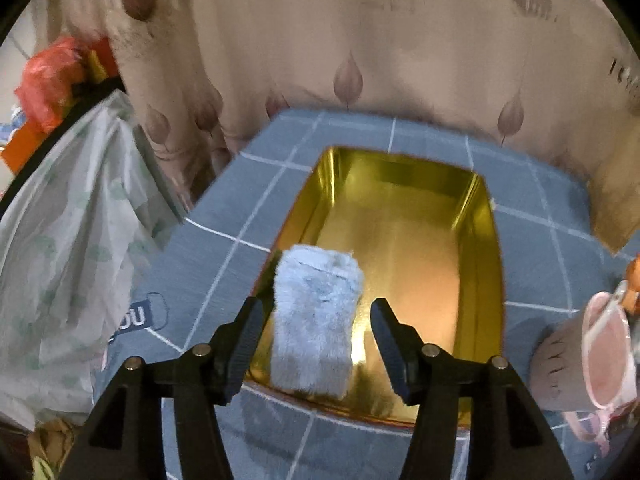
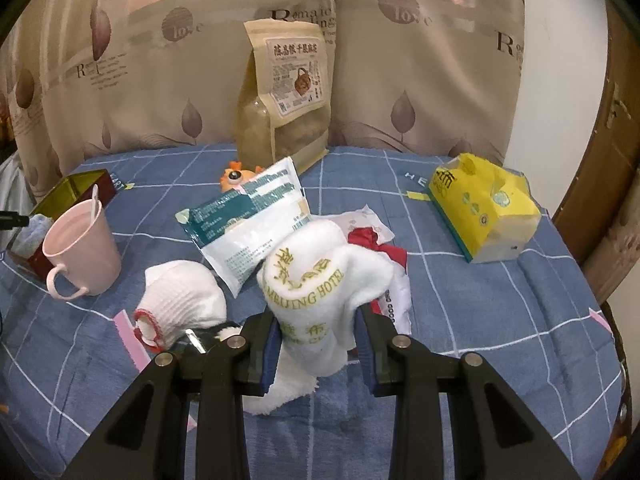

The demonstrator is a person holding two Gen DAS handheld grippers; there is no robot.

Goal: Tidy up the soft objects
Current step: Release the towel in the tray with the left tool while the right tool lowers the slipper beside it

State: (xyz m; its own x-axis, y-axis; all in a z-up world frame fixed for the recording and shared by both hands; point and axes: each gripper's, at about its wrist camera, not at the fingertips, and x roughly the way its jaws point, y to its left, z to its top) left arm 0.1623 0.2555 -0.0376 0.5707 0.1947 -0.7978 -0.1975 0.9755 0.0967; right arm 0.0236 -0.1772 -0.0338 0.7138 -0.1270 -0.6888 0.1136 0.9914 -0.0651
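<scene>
Jaws wide apart on the left gripper (image 1: 316,332), and the blue fluffy pouch (image 1: 316,320) lies loose between them, neither pad pressing it. It rests in the near corner of the gold tin (image 1: 476,240), its near end propped over the rim, its far end down on the shiny floor. Beyond the pouch the rest of the tin is bare metal, and the tin sits on the blue checked bedspread (image 1: 248,216). Off to the gripper's right, a pink mug (image 1: 600,344) at the edge of view; to its left, a pale plastic bag (image 1: 72,240); straight ahead past the tin, the leaf-print curtain (image 1: 360,60).

Over to the right gripper (image 2: 318,336), and this one is clamped on the white hotel towel (image 2: 316,280), pads squeezing the bundle from both sides, gold lettering facing up, a loose tail trailing down onto the spread beneath the fingers. Just left of it, a white knitted sock (image 2: 180,300) with red trim. Right behind the towel, a teal-and-white packet (image 2: 248,224) leans, with a red-and-white wrapper (image 2: 376,236) beside it. Further left stands the mug again, spoon inside, the tin behind it with the pouch showing. An orange toy (image 2: 236,176) peeks over the packet. Far right, a yellow tissue pack (image 2: 484,204). At the back, a kraft snack bag (image 2: 284,92) upright against the curtain.
</scene>
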